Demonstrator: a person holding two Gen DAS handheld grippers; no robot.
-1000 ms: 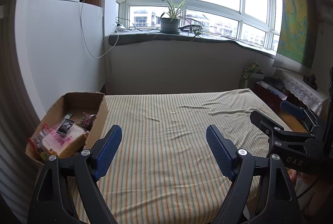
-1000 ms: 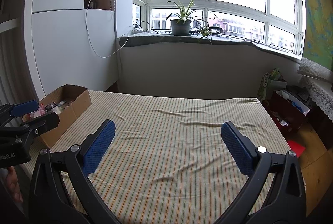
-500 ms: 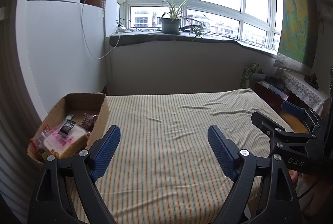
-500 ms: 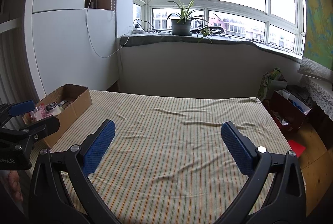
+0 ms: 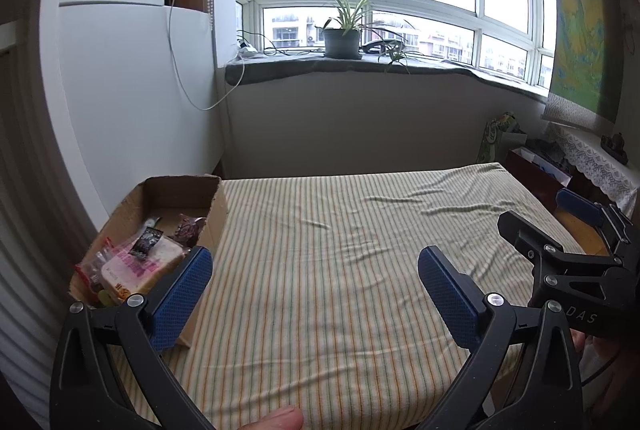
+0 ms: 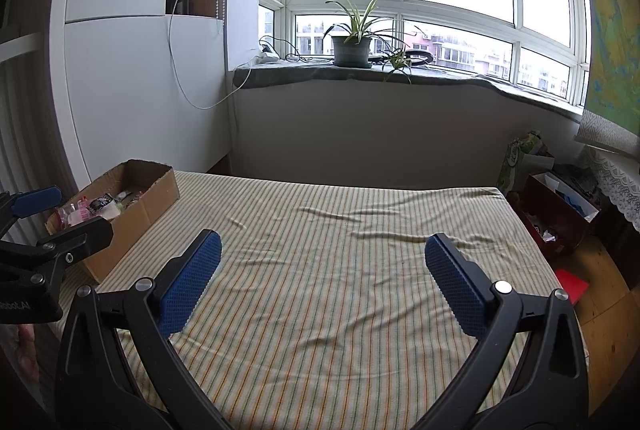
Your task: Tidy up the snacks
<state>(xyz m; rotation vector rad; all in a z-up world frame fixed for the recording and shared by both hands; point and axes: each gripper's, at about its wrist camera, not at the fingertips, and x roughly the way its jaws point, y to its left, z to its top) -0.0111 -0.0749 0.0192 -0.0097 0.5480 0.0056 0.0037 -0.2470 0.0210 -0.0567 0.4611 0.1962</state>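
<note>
**Both grippers free, snacks already in the carton**

We hold the left gripper (image 5: 316,286) above the striped bed cover (image 5: 360,270), and its jaws are opening at this moment; nothing is between the blue pads (image 5: 182,294). The right gripper (image 6: 320,278) also stands with wide jaws and holds nothing. Between both pairs of fingers we see only bare cloth.

The snacks (image 5: 136,262) lie inside the open cardboard box (image 5: 214,218), which sits to the left of the left gripper's left finger, near it and partly behind its tip in the left wrist view. A wrapped loaf of sliced bread (image 5: 156,266) fills the near end of the box, and a small dark sachet (image 5: 146,242) rests on top of it. From the right gripper the box (image 6: 148,206) is well apart, far to the left of its left finger.

We judge that the step in hand is a release, or a pause before the next pick. No loose snack shows on the cover, so the task looks almost done.

To do this step well, we let the jaws open fully before we pull the hand away, so no wrapper clings to a pad. If we reach into the box again, we come from above, because its thin wall can bend or slide on the soft cover. We keep the two grippers apart from each other.
</note>
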